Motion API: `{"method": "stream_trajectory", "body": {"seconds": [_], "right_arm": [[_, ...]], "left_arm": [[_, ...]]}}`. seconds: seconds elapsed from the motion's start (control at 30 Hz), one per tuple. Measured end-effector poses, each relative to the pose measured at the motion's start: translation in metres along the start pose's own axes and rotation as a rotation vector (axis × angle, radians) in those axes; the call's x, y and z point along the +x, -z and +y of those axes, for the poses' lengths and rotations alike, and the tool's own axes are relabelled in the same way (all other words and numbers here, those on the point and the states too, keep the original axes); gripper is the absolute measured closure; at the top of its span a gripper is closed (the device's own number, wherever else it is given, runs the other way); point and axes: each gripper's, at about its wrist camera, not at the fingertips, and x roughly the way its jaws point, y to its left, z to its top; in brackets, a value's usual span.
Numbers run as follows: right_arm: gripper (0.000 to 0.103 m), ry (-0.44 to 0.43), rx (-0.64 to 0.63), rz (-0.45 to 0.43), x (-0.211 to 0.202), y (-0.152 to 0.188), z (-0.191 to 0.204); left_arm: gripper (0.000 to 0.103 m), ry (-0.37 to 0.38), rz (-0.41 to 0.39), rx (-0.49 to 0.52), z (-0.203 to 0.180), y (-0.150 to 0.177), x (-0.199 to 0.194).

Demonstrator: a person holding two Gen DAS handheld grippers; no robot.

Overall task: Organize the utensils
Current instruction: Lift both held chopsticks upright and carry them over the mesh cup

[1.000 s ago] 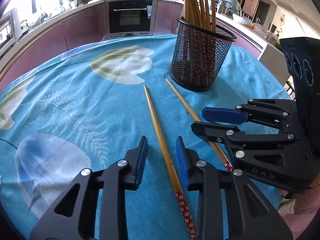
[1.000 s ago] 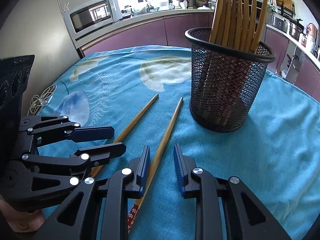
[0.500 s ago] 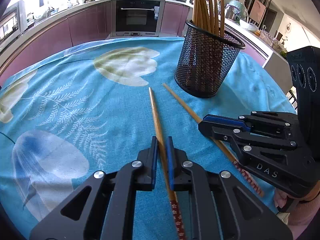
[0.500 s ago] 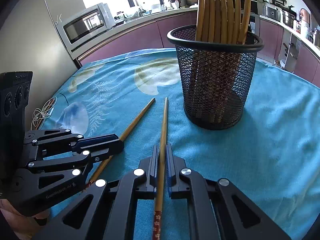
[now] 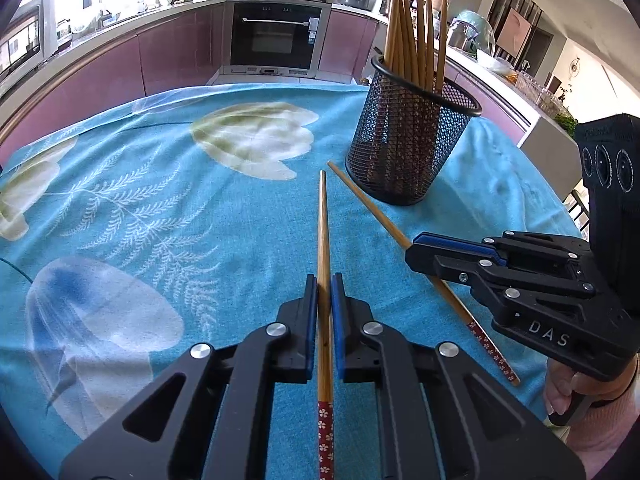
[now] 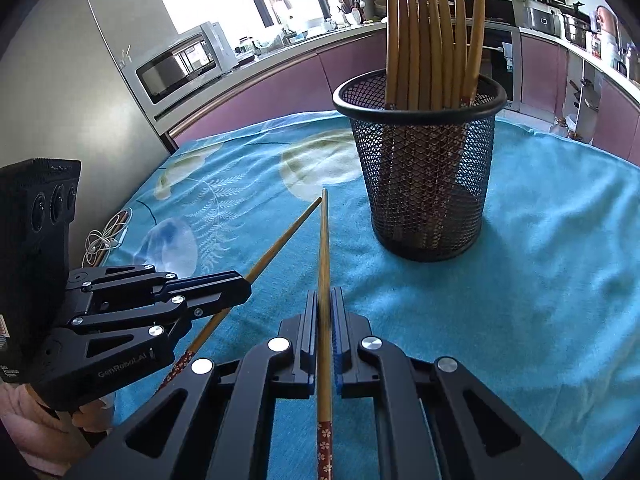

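My left gripper (image 5: 324, 284) is shut on a wooden chopstick (image 5: 323, 232) with a red flowered end, its tip pointing forward over the blue cloth. My right gripper (image 6: 324, 298) is shut on a second chopstick (image 6: 323, 248) of the same kind. Each gripper shows in the other's view: the right gripper (image 5: 416, 246) holds its chopstick (image 5: 372, 208), and the left gripper (image 6: 244, 286) holds its chopstick (image 6: 280, 244). A black mesh holder (image 5: 408, 140) with several chopsticks standing in it sits ahead; it also shows in the right wrist view (image 6: 424, 176).
The table is covered by a blue floral cloth (image 5: 140, 208). A coiled white cable (image 6: 106, 240) lies at the cloth's left edge. A fridge with a microwave (image 6: 180, 64) on it, purple kitchen cabinets and an oven (image 5: 276, 36) stand beyond the table.
Both grippers have closed from open onto the chopsticks that lay on the cloth. Both chopsticks have since lifted and the views have risen, with the holder drawing a little nearer.
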Motion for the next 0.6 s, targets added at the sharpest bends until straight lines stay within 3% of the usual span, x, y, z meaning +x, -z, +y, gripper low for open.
{"method": "stream_trajectory", "body": {"seconds": [0.6], "right_arm": [[0.097,-0.067,-0.011,-0.055,-0.024,-0.003,0.003]], "left_arm": [[0.095,0.021,-0.027,0.005,-0.002,-0.003,-0.015]]}}
